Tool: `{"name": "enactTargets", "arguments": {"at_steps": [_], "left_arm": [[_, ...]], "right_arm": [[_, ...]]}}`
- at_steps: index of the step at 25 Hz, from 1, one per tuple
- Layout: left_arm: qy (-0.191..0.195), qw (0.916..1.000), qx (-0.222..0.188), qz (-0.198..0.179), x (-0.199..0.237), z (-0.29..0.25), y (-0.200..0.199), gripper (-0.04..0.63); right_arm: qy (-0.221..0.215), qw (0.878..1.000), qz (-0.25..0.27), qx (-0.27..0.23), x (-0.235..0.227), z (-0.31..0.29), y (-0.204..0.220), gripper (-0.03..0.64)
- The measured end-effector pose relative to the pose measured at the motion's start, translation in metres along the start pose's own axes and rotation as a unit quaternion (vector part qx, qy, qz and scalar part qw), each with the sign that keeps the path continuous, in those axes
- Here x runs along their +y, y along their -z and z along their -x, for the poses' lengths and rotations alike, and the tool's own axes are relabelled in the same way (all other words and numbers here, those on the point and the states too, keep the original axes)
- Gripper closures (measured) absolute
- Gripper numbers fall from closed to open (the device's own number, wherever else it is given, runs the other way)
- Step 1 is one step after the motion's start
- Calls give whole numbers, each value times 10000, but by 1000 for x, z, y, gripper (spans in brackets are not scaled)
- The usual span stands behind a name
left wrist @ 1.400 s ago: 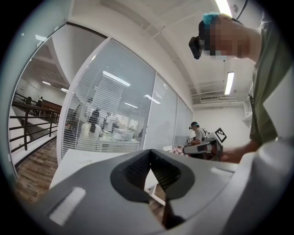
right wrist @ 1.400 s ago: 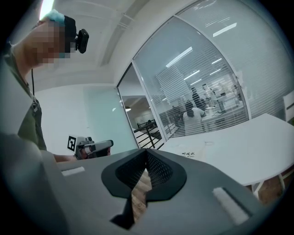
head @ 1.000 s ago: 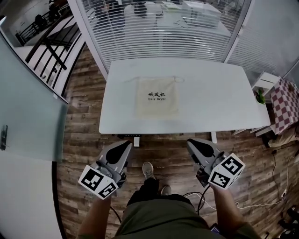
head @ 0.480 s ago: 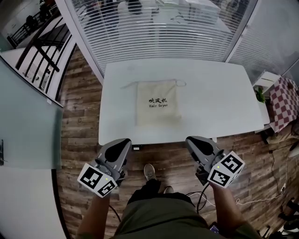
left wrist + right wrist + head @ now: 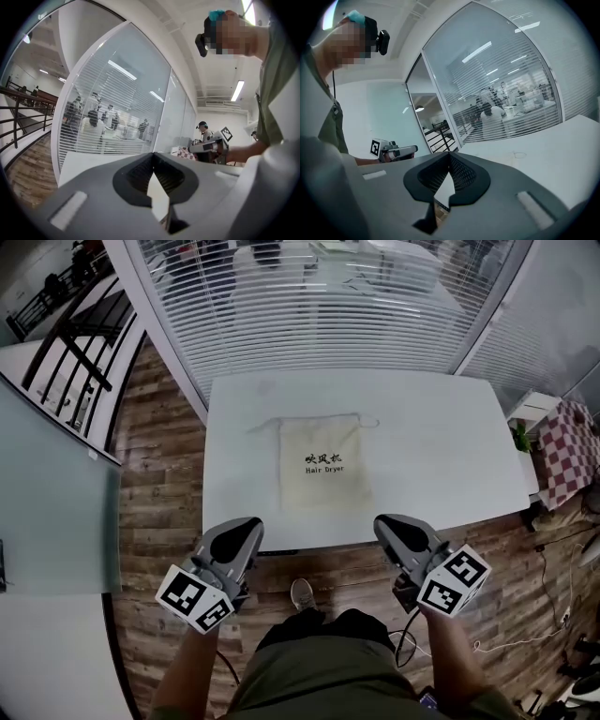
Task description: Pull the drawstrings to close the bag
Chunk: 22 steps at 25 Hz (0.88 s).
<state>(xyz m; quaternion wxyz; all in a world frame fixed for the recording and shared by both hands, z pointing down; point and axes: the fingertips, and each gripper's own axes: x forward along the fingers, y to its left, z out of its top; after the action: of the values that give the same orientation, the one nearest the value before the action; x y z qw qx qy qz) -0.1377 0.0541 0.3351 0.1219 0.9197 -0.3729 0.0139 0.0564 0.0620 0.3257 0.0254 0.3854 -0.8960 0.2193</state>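
Observation:
A cream drawstring bag (image 5: 323, 462) with black print lies flat on the white table (image 5: 441, 456), its mouth at the far side. One thin drawstring (image 5: 263, 424) trails left of the mouth, and a small loop (image 5: 368, 422) lies to its right. My left gripper (image 5: 246, 527) is shut and empty, at the table's near edge, left of the bag. My right gripper (image 5: 386, 524) is also shut and empty, at the near edge to the bag's right. Both jaw pairs meet with nothing between them in the left gripper view (image 5: 152, 155) and the right gripper view (image 5: 449, 155). The loop (image 5: 519, 154) shows faintly on the tabletop.
A glass wall with blinds (image 5: 328, 306) stands behind the table. Wooden floor (image 5: 159, 474) surrounds it, with a railing (image 5: 66, 287) at far left. A small white stand with a green plant (image 5: 522, 435) and a checkered cloth (image 5: 574, 451) sit at the right. My shoe (image 5: 302, 594) is below.
The table and bag have come nearer and lower in the head view as the person steps forward. Both grippers, still shut, now reach the table's near edge.

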Motion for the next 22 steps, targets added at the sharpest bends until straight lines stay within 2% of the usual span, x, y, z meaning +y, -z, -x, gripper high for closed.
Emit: {"name": "enactTargets", "arguments": {"at_steps": [7, 22], "left_arm": [[-35, 10000, 38, 46, 24, -3, 0, 589], [-302, 9989, 343, 119, 61, -51, 9, 589]], "right_arm": [[28, 10000, -49, 45, -5, -21, -3, 607], [-50, 9995, -242, 205, -65, -57, -11, 607]]}}
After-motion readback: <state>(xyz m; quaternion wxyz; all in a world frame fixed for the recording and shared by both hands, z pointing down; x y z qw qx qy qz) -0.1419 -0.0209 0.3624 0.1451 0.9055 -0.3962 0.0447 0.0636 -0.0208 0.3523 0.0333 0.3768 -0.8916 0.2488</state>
